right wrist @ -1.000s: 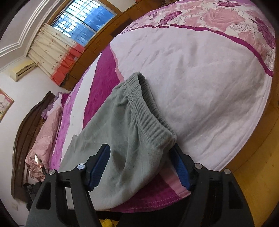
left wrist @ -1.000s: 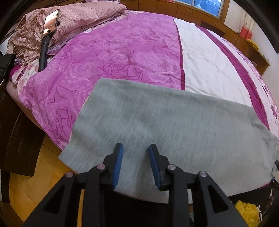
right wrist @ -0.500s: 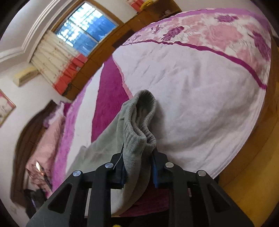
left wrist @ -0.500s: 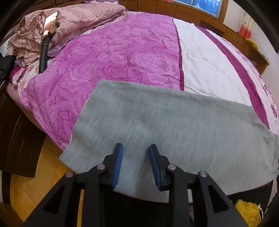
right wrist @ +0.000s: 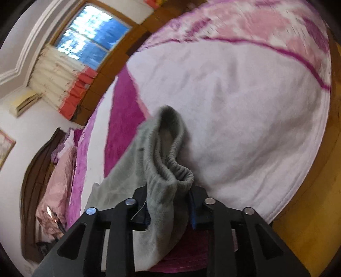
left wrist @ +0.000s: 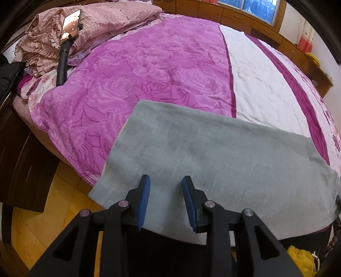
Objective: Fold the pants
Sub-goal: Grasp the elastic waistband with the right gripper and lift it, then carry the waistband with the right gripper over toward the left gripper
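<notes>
**A:** Right gripper point(right wrist: 169, 209) first: its jaws are clamped on the elastic waistband of the grey pants point(right wrist: 157, 174). The fabric bunches up between the blue pads and folds over itself above them.

**B:** The picture from that side is smeared, but the grip reads clearly. And the rest of the garment?

**A:** It trails away to the lower left across the bed point(right wrist: 245, 110), over the white and magenta panels of the cover.

**B:** Over to the left gripper point(left wrist: 165, 199). Its jaws stand apart, partly open, with grey cloth showing in the gap.

**A:** Whether the pads point(left wrist: 143, 200) touch that cloth or hang just above it, I cannot tell.

**B:** From here the pants point(left wrist: 223, 162) lie flat and smooth along the near edge of the bed point(left wrist: 149, 70), one corner hanging past the edge above the wooden floor point(left wrist: 53, 213).

**A:** In the far left corner, a phone on a black stick point(left wrist: 66, 40) leans against the crumpled pink bedding point(left wrist: 106, 19).
</notes>
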### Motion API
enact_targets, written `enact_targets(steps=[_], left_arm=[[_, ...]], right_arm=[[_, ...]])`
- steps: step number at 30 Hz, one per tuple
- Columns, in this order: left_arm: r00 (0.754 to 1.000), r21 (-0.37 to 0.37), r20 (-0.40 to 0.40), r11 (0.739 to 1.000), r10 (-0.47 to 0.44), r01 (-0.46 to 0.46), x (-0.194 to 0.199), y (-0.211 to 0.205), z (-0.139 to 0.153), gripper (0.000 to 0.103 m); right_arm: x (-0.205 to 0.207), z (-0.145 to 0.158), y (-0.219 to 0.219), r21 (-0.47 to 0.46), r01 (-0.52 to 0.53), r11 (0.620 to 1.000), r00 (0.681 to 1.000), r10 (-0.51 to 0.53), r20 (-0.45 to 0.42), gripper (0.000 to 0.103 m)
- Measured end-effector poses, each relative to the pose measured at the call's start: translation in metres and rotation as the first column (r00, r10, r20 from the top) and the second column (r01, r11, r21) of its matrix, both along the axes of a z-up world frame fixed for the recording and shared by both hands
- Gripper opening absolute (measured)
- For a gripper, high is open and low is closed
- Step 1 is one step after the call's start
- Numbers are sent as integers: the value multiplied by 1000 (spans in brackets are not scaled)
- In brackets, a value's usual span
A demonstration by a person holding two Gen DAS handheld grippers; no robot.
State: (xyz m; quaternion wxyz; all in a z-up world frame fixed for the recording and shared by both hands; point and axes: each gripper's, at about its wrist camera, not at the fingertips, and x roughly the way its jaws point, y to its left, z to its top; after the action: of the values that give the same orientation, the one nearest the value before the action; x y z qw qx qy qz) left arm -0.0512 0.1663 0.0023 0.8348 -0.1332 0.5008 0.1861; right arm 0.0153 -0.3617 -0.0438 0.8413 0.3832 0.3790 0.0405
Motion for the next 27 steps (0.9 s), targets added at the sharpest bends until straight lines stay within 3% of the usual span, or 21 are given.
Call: enact_targets(steps=[6, 12, 20, 27], left_arm=[[1000, -10, 27, 1000, 0, 0, -5, 6, 10, 33], [999, -23, 48, 1000, -13, 14, -10, 8, 20, 33], [997, -43, 71, 999, -30, 33, -17, 10, 31, 33], [997, -46, 81, 999, -11, 15, -21, 24, 32, 33]], right_arm=[[7, 51, 32, -111, -113, 987, 986, 125, 112, 15], [17, 107, 87, -251, -250, 935, 936, 300, 186, 15], [22, 160, 176, -339, -455, 823, 808, 542, 231, 15], [24, 176, 260, -341, -607, 718, 688, 689, 227, 15]])
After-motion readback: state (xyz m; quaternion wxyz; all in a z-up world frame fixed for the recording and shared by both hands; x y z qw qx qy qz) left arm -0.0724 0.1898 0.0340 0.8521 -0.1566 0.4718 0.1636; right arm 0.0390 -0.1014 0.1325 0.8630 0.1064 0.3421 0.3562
